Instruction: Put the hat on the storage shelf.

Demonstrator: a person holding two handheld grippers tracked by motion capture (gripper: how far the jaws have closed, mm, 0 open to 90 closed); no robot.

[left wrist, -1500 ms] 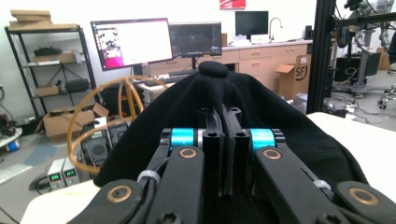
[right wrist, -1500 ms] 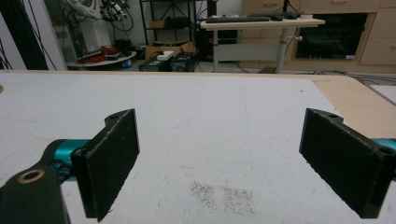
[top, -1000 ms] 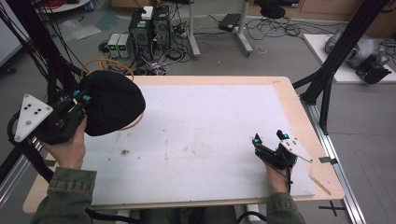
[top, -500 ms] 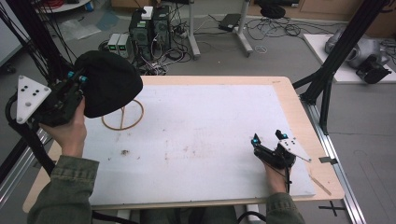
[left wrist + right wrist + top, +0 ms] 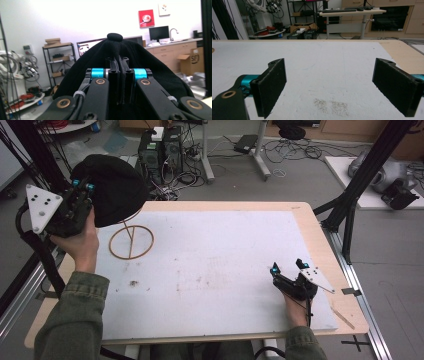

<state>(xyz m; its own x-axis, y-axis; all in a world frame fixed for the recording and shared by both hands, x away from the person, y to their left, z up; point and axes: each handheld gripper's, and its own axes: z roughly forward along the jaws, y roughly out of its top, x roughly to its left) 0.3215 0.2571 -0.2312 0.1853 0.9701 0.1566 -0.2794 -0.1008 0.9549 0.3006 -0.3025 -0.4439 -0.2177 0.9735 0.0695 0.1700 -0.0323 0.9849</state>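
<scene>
Left gripper view: jaws pinched together on black cap (image 5: 150, 65) fabric | high view: left gripper (image 5: 82, 187) holds the cap aloft, upper left of frame, above a wooden ring stand (image 5: 131, 241) on the white mat (image 5: 215, 265) | right gripper (image 5: 288, 267), lower right, jaws wide apart, low over the mat, holding nothing

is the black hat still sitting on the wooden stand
No, the left gripper holds the black hat up in the air, off the wooden stand, which stands bare on the table.
</scene>
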